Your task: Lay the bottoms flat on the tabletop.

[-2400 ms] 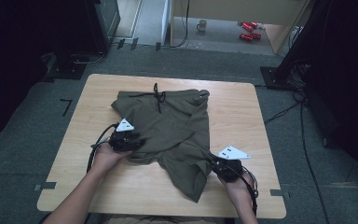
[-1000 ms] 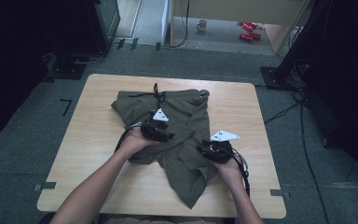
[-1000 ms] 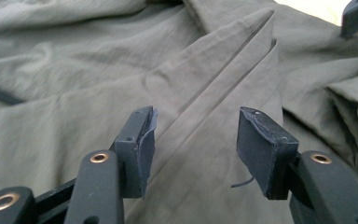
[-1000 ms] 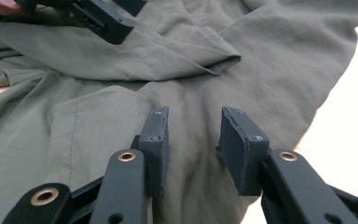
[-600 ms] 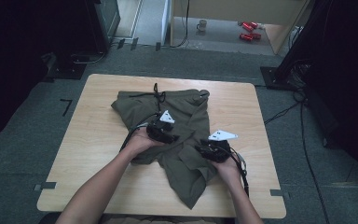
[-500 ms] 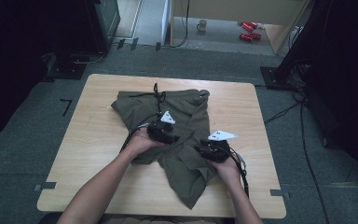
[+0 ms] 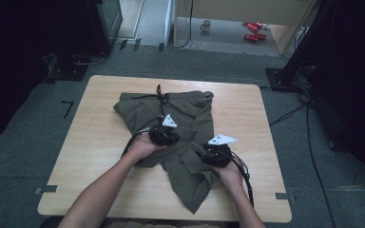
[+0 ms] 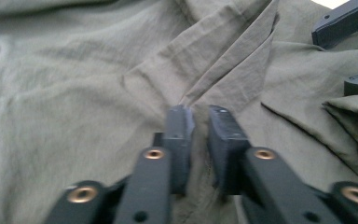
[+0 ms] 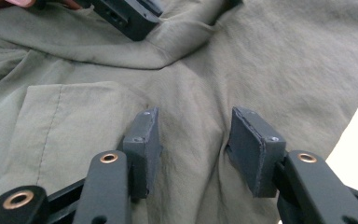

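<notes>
We see the left tool resting on the middle of a pair of olive shorts, its jaws drawn almost together with only a thin gap between them; in the left gripper view the left tool sits at the foot of a raised crease of cloth, and we cannot tell whether any fabric is truly pinched in that gap. The right tool lies a little nearer the person and to the right, on the leg of the shorts, and in the right gripper view the right tool has its jaws spread well apart and pressed down on the cloth, with fabric lying loosely between them but nothing clamped. In that same view the left tool's dark body shows at the top, touching a fold of the garment. The shorts lie spread on a light wooden table, waistband at the far side with a dark drawstring on it, one leg reaching toward the near edge. Each tool is held by a hand, left hand and right hand, forearms coming in from the near side. Beyond the table we see grey floor and two red cans far off.
</notes>
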Motion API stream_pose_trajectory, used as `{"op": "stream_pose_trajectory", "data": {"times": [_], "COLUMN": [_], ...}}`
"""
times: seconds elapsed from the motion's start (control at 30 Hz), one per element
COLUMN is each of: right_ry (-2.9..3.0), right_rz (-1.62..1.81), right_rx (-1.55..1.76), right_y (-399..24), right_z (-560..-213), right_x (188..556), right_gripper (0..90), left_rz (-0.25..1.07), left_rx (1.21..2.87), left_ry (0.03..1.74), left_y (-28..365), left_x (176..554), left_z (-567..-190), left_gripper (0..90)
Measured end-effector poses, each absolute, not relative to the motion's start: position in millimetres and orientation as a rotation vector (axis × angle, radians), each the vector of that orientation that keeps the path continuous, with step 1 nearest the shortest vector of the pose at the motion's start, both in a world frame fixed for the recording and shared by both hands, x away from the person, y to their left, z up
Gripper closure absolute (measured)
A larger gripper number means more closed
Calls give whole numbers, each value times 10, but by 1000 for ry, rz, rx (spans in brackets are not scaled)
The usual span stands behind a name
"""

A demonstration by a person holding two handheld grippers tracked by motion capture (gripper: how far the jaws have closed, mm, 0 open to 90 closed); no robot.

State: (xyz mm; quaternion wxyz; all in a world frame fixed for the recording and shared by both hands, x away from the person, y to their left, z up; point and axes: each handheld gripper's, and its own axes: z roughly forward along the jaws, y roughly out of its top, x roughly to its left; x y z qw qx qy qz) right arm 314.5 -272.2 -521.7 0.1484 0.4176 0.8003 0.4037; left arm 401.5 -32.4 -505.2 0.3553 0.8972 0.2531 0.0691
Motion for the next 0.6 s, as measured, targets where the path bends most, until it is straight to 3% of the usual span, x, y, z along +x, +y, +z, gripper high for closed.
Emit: {"op": "stream_pose_trajectory", "data": {"times": [0.27, 0.6], "right_ry": [2295, 2287], "right_rz": [1167, 1147], "right_rx": [1210, 1201], "right_y": [-2731, -2714], "right_z": [-5220, -5221], "right_x": [3131, 3107], "right_gripper": [523, 503], "left_rz": [181, 278], "left_rx": [2312, 2183], "left_ry": [686, 762], "left_y": [-220, 272], "left_x": [3998, 3948], "left_z": [-4881, -4471], "left_gripper": [887, 887]}}
